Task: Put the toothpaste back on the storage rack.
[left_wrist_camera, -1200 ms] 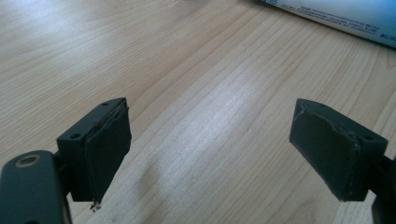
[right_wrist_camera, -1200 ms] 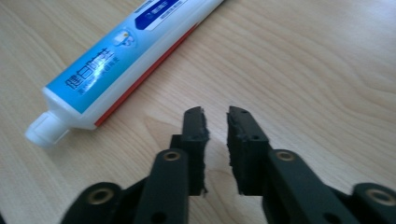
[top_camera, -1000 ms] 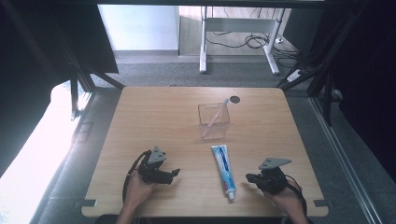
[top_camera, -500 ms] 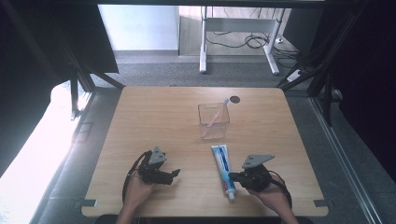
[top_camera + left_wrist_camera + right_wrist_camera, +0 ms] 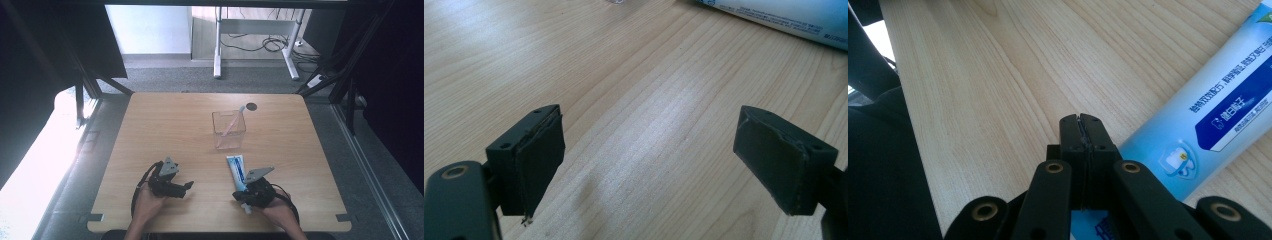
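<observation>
A blue and white toothpaste tube lies on the wooden table, its cap end towards the person. My right gripper hovers over that near end, pointing left, jaws shut with nothing between them. In the right gripper view the shut jaws sit just above the tube. My left gripper rests at the front left, open and empty. In the left gripper view, bare wood lies between its pads, and the tube is at the top right.
A clear square container stands behind the tube with a pink toothbrush leaning inside. A dark round hole marks the table's far side. The table's front edge runs close below both hands.
My right gripper has slid left along the front of the table until it is over the tube's cap end. The left gripper has stayed put.
</observation>
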Tool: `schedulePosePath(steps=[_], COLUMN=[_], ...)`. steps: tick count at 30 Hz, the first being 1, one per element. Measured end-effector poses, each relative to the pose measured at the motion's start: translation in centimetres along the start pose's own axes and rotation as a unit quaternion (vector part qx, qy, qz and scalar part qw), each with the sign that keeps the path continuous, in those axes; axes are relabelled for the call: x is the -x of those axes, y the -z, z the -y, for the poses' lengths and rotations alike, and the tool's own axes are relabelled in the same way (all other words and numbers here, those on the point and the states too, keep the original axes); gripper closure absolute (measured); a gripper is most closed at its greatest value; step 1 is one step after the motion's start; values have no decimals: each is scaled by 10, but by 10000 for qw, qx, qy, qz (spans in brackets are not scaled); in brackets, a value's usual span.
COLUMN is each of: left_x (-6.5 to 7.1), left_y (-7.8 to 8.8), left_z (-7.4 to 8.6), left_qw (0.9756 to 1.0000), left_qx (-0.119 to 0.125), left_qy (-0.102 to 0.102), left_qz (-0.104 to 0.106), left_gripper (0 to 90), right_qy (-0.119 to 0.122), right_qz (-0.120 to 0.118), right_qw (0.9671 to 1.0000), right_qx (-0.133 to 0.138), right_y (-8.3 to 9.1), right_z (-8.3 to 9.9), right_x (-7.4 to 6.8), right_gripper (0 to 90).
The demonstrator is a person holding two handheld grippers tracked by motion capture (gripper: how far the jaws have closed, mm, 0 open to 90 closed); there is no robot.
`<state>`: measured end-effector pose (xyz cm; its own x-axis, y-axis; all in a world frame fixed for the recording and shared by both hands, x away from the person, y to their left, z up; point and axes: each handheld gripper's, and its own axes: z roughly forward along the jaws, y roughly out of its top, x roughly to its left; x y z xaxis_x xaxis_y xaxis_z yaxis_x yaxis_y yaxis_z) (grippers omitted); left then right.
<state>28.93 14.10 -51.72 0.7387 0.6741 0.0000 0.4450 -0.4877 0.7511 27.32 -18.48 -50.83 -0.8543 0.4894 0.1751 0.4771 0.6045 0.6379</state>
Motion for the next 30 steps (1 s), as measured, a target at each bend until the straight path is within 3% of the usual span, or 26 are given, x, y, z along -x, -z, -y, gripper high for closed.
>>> schedulePosePath(steps=[20,26,30], left_x=[1,2,2], left_y=[-1,-1,-1], left_z=[0,-1,-1], left_qw=[10000,10000,10000], left_qx=[-20,-11,-31], left_qy=[1,11,-27], left_qz=[40,70,77], left_gripper=[134,134,134], right_qy=[-283,-305,-253], right_qz=[597,458,556], right_qw=[9976,9982,9978], right_qx=[-229,-219,-245], right_y=[25,30,38], right_z=[18,17,9], right_x=[28,28,27], right_gripper=[898,870,803])
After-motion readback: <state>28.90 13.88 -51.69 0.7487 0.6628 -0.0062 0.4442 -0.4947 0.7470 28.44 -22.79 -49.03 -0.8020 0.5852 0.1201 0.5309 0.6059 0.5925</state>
